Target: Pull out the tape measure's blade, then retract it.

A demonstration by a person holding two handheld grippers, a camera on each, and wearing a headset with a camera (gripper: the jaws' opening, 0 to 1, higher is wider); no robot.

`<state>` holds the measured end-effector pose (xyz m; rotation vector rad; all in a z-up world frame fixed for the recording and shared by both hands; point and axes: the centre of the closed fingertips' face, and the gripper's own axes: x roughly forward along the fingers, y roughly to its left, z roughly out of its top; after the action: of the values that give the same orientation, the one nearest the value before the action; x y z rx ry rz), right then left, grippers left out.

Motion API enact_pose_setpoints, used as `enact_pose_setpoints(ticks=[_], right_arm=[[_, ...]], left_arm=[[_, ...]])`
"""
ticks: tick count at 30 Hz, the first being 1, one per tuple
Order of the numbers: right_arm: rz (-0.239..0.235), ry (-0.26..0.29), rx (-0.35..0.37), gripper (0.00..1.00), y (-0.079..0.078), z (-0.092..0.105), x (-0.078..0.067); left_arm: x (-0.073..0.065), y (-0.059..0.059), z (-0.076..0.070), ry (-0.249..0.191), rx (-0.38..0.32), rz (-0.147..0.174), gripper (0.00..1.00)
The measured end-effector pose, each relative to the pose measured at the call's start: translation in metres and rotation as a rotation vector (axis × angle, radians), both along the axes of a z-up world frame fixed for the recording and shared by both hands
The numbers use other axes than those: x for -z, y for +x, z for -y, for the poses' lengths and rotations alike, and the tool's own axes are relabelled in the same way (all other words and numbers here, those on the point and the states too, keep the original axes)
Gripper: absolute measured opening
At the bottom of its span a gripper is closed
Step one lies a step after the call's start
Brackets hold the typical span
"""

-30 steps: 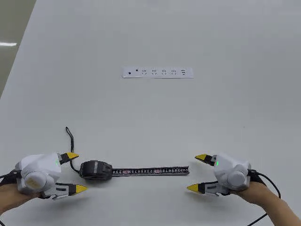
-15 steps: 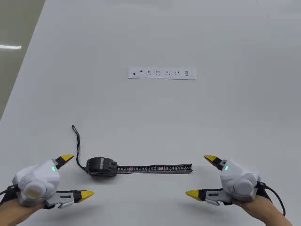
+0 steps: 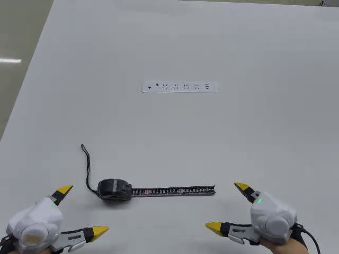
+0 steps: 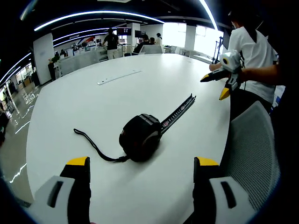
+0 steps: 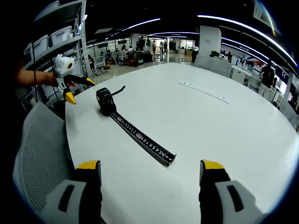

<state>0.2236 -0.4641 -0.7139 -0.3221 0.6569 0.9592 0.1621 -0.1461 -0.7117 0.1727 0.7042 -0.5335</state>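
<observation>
Near tape (image 3: 114, 189): left gripper (image 3: 82, 209), right gripper (image 3: 228, 206) agape.

- Left gripper (image 3: 82, 210), 7 o'clock in head view: rounded white shell, dark jaws, pointed yellow tips, green LED (image 3: 53, 206).
- Right gripper (image 3: 228, 207), 5 o'clock: same build, black cable (image 3: 312, 238) at rear.
- White short-sleeved top (image 4: 252, 42), 2 o'clock in left gripper view.

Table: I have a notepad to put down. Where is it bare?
Bare: the wide band between the power strip and the tape measure, and the table to the right of both in the head view. Crowded: the near edge, where the blade lies between the open left gripper and right gripper.
</observation>
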Motion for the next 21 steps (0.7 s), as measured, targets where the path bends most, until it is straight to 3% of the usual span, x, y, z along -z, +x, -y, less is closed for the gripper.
enact_pose_setpoints(ticks=[5, 14, 21], right_arm=[[0.009, 0.009, 0.032, 0.89, -0.003, 0.003, -0.002], [0.014, 0.007, 0.06, 0.9, -0.011, 0.004, -0.005], [0.013, 0.01, 0.071, 0.9, -0.015, 0.003, -0.006]], left_arm=[[-0.007, -0.003, 0.003, 0.008, -0.018, 0.031, 0.99], [-0.017, -0.01, 0.006, 0.005, -0.063, 0.049, 0.99], [-0.021, -0.012, 0.002, 0.01, -0.137, 0.057, 0.99]])
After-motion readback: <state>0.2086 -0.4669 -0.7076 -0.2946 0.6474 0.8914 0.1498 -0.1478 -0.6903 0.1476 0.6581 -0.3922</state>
